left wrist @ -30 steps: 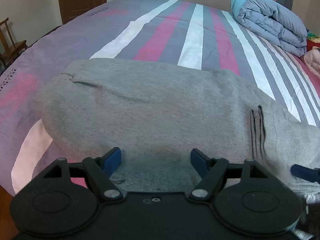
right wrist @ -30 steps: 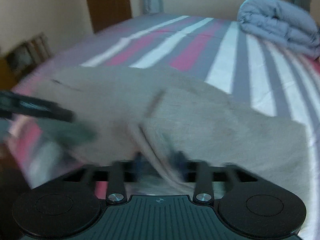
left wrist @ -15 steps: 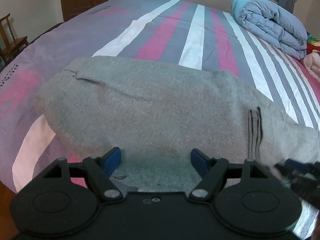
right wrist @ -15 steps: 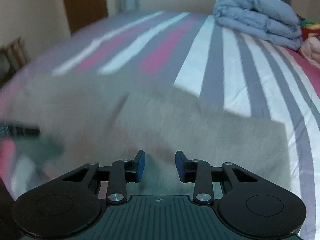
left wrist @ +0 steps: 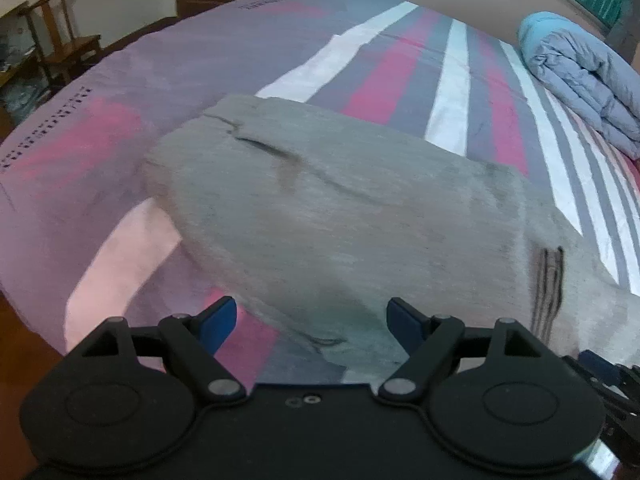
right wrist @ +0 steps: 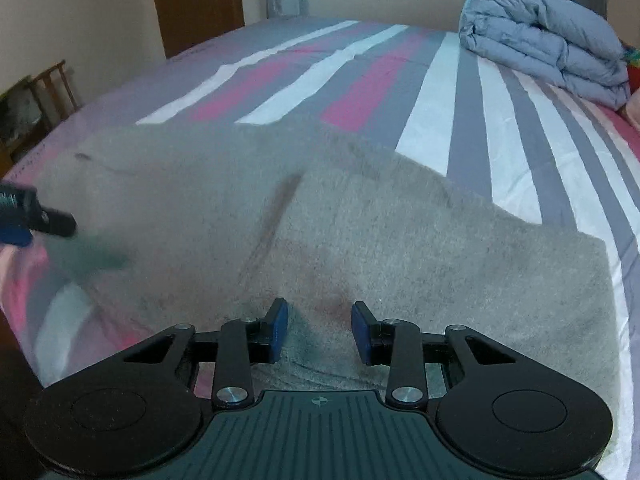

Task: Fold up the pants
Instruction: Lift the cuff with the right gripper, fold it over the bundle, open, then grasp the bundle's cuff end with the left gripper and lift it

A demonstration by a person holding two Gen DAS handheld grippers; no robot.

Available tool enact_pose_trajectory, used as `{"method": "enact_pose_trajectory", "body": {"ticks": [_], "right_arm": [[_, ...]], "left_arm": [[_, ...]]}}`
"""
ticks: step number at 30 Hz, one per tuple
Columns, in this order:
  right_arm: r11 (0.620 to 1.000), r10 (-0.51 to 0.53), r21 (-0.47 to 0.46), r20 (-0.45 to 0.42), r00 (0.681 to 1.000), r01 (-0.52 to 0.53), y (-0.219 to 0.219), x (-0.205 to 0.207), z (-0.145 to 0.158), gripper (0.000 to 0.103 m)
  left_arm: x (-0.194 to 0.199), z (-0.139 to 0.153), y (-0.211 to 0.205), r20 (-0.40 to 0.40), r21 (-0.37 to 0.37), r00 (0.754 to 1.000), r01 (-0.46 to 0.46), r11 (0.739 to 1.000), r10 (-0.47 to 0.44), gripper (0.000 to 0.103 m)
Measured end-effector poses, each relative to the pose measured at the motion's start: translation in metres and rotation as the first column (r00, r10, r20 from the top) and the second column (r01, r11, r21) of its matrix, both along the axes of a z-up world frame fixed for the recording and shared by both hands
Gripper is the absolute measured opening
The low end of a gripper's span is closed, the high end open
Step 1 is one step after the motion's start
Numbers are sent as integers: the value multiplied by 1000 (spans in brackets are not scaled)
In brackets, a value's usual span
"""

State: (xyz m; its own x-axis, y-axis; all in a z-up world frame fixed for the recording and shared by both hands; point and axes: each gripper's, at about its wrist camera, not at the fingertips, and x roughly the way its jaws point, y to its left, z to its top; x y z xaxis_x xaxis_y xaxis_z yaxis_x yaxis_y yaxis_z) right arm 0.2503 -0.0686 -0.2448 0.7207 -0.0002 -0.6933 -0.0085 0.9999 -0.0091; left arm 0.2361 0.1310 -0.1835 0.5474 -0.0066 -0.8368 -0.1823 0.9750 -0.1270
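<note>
Grey sweatpants point(left wrist: 340, 216) lie flat across the near part of the striped bed, folded lengthwise, with dark stripes at one spot point(left wrist: 548, 280). My left gripper point(left wrist: 310, 320) is wide open and empty, hovering over the near edge of the pants. In the right wrist view the pants point(right wrist: 360, 232) fill the middle. My right gripper point(right wrist: 319, 330) is open and empty just above the fabric. The left gripper point(right wrist: 24, 220) shows blurred at the left edge there. The right gripper shows at the lower right of the left wrist view point(left wrist: 604, 368).
The bed sheet point(left wrist: 452, 80) has pink, grey and white stripes. A folded blue duvet point(right wrist: 540, 44) lies at the far right. A wooden chair point(left wrist: 60, 36) and a door point(right wrist: 196, 0) stand beyond the bed's left side. The bed edge drops off at lower left.
My right gripper let go of the pants fold and opened. It then widened further. My left gripper stayed open and shifted left along the near edge.
</note>
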Motion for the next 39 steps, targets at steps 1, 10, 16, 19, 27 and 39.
{"method": "enact_pose_trajectory", "body": {"ticks": [1, 10, 16, 19, 27, 39], "right_arm": [[1000, -3, 2, 4, 1000, 3, 1, -2, 0, 36], [998, -34, 54, 5, 999, 34, -6, -5, 2, 41], [998, -38, 59, 5, 999, 38, -5, -7, 2, 41], [997, -37, 64, 4, 999, 36, -6, -7, 2, 41], [997, -40, 71, 5, 999, 40, -7, -6, 1, 42], [997, -39, 72, 2, 999, 39, -7, -6, 1, 43]], "left_arm": [[0, 0, 2, 0, 8, 1000, -10, 1000, 10, 75], [-4, -8, 50, -22, -41, 985, -174, 984, 173, 77], [1, -20, 87, -66, -149, 950, -311, 939, 304, 78], [9, -29, 100, -116, -218, 936, -349, 911, 331, 78], [10, -42, 115, -162, -312, 911, -413, 856, 380, 85], [31, -64, 126, -86, -621, 925, -341, 706, 371, 80]]}}
